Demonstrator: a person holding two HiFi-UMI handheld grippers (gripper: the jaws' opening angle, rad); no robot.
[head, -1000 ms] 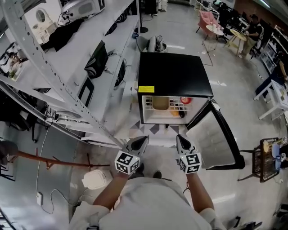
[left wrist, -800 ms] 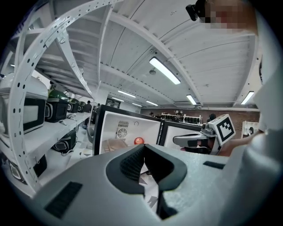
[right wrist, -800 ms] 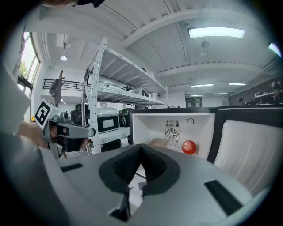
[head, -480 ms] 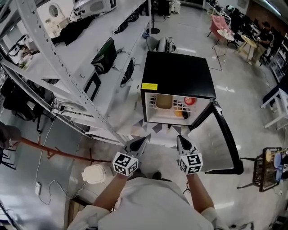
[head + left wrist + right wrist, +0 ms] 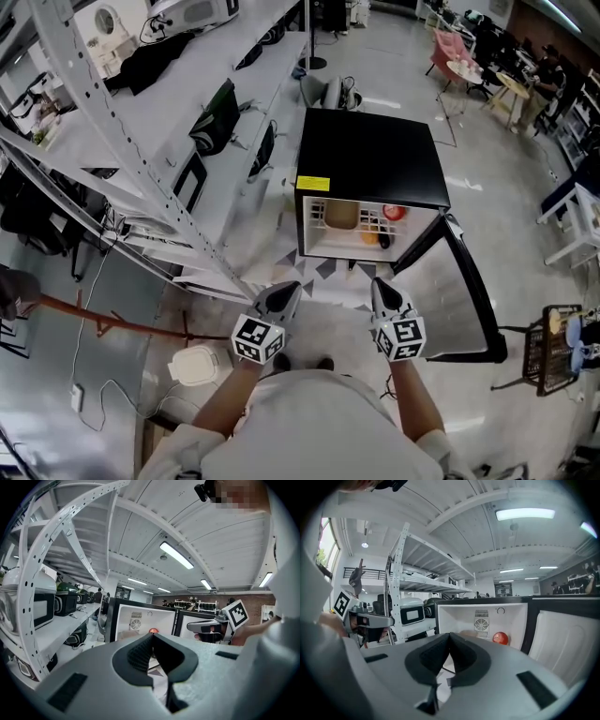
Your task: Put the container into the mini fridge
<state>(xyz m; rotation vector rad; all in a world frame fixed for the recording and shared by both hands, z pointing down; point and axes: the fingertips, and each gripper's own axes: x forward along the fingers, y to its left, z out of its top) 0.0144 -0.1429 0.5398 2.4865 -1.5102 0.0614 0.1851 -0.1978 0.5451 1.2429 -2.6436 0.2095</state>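
Note:
The black mini fridge [image 5: 370,161] stands on the floor ahead of me, its door [image 5: 461,292] swung open to the right. On its wire shelf sits a tan container [image 5: 341,214], with a red round item [image 5: 395,212] and an orange one [image 5: 370,236] beside it. My left gripper [image 5: 283,296] and right gripper [image 5: 383,292] hover side by side in front of the opening, apart from the fridge. Both are shut with nothing in them. The left gripper view shows its closed jaws [image 5: 152,637] pointing at the fridge interior [image 5: 140,620]. The right gripper view shows the same [image 5: 449,635], with the red item [image 5: 500,638] inside.
A white metal shelving rack [image 5: 122,169] with appliances runs along the left. A white round object [image 5: 195,366] and cables lie on the floor at lower left. A dark cart [image 5: 553,342] stands at the right; chairs and tables stand farther back.
The head view has shifted slightly, so the fridge sits a bit further right and lower. Both grippers stay shut, side by side before the open fridge.

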